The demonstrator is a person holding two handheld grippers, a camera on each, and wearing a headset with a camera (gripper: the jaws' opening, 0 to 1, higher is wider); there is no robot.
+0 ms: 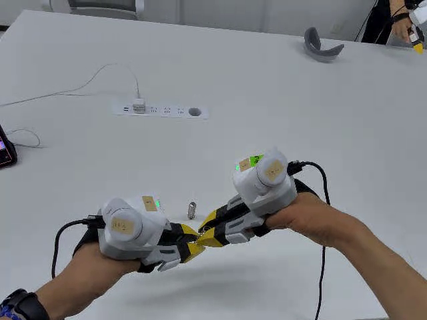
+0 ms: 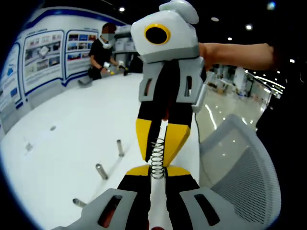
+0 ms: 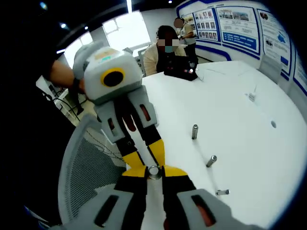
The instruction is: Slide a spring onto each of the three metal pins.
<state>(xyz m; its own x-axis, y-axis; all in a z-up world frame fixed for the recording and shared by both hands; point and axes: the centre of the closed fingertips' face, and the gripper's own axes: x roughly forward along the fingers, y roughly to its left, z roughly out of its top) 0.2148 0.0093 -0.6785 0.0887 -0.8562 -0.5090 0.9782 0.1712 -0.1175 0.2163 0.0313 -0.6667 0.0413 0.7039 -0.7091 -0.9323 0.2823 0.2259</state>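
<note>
Steel spring [image 2: 157, 158] is held off the table [image 1: 267, 100], between the left gripper [image 1: 193, 248] and right gripper [image 1: 208, 235], which meet tip to tip, both clamped on it. Three pins [image 2: 100, 171] sit bare on the table nearby.

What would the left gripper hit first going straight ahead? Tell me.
The left gripper points straight at the right gripper, tip to tip. The spring between them comes first, then its yellow fingers. Hardly any gap shows.

Open office hall — white table [image 1: 267, 100], poster boards [image 2: 45, 52] on the wall, mesh chair [image 2: 240, 167], power strip [image 1: 160, 109].
</note>
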